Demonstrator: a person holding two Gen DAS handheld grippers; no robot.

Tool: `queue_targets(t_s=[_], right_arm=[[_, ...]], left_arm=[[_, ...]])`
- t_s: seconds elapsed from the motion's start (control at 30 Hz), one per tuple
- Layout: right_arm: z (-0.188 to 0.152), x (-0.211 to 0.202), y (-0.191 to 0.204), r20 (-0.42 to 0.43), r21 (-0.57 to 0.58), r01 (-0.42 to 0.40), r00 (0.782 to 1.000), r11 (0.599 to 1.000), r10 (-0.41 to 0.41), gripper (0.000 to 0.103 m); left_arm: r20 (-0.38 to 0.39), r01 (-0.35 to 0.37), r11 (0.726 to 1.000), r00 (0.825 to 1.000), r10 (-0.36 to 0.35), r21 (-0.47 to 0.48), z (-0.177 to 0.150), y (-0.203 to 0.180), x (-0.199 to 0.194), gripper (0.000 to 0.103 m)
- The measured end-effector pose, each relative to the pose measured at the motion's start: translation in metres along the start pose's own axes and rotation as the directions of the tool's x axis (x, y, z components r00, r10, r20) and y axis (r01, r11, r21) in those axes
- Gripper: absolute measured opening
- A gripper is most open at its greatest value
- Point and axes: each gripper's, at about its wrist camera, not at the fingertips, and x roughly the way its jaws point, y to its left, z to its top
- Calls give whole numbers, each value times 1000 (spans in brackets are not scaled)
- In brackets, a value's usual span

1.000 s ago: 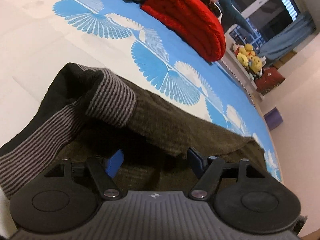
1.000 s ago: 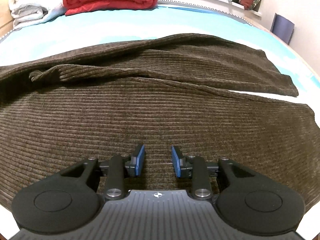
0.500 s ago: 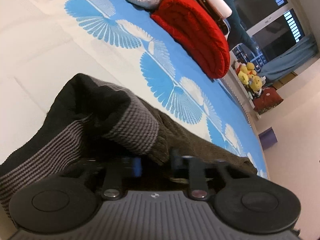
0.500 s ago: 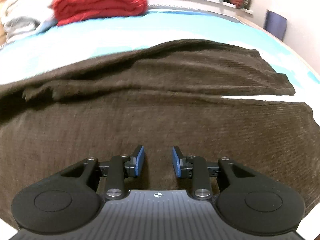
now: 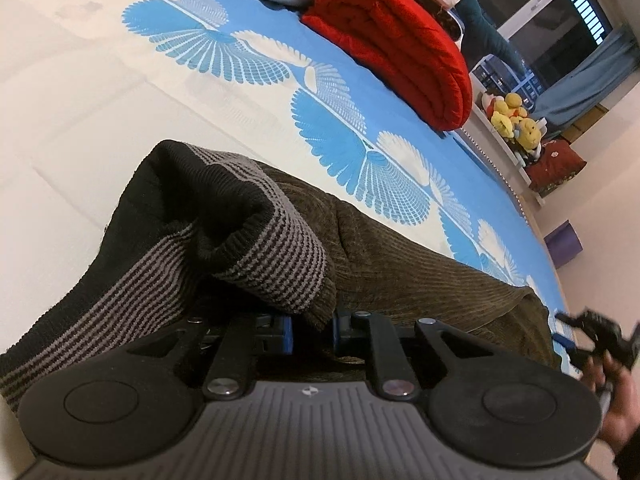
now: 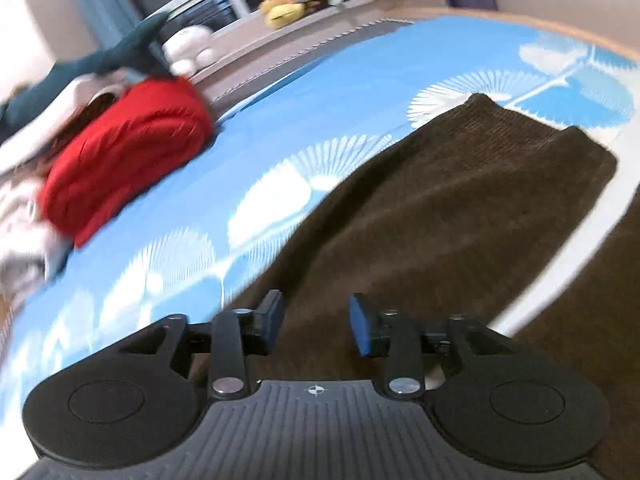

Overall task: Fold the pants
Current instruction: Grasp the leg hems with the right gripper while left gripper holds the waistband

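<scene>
Both views were lit by soft indoor light from above, and the window far beyond the claw showed only dark outside. The left wrist view was sharp over most of the picture: the striped waistband just ahead of the left gripper was clear, with a deep shadow under its fold. Only the right gripper at the far right edge was blurred. The right wrist view was strongly smeared by motion; the red blanket far to the left of the claw and the bed sheet pattern were streaked. The fisheye lens bent all edges. No strong glare appeared.
</scene>
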Motion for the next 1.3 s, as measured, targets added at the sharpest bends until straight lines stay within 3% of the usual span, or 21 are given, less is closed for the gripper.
queue_targets(t_s=[0.23, 0.43, 0.47, 0.53, 0.57, 0.67, 0.97, 1.1, 1.17, 1.3], right_arm=[[27, 75, -2, -114, 159, -1, 993, 987, 19, 51], [27, 100, 15, -115, 209, 18, 993, 978, 7, 51], [28, 103, 18, -120, 201, 12, 993, 979, 13, 49], [28, 108, 27, -146, 145, 32, 989, 989, -11, 24], [29, 109, 31, -152, 115, 43, 988, 992, -25, 7], [35, 103, 39, -141, 48, 61, 989, 997, -54, 3], [35, -2, 36, -24, 23, -9, 1000, 1000, 9, 3], [31, -71, 29, 19, 8, -45, 999, 999, 45, 2], [20, -109, 24, 48, -5, -69, 996, 998, 69, 2], [-21, -162, 5, 70, -24, -61, 996, 998, 63, 2]], left_arm=[[21, -7, 1000, 1000, 7, 16, -2, -2, 0, 18], [29, -11, 999, 1000, 10, 36, -4, -3, -1, 18], [31, -10, 999, 999, 9, 37, -4, -3, -1, 18], [33, -10, 999, 999, 9, 41, -4, -4, -1, 18], [32, -11, 999, 999, 9, 44, -4, -4, -1, 18], [33, -10, 999, 999, 9, 48, -3, -4, -1, 18], [124, -4, 993, 992, -11, 120, -1, -14, -27, 11], [167, -7, 998, 986, -4, 63, 4, -13, -50, 10], [169, -14, 1000, 985, 10, 23, 9, -15, -64, 10], [112, -80, 994, 991, 71, 79, 15, -27, -91, 10]])
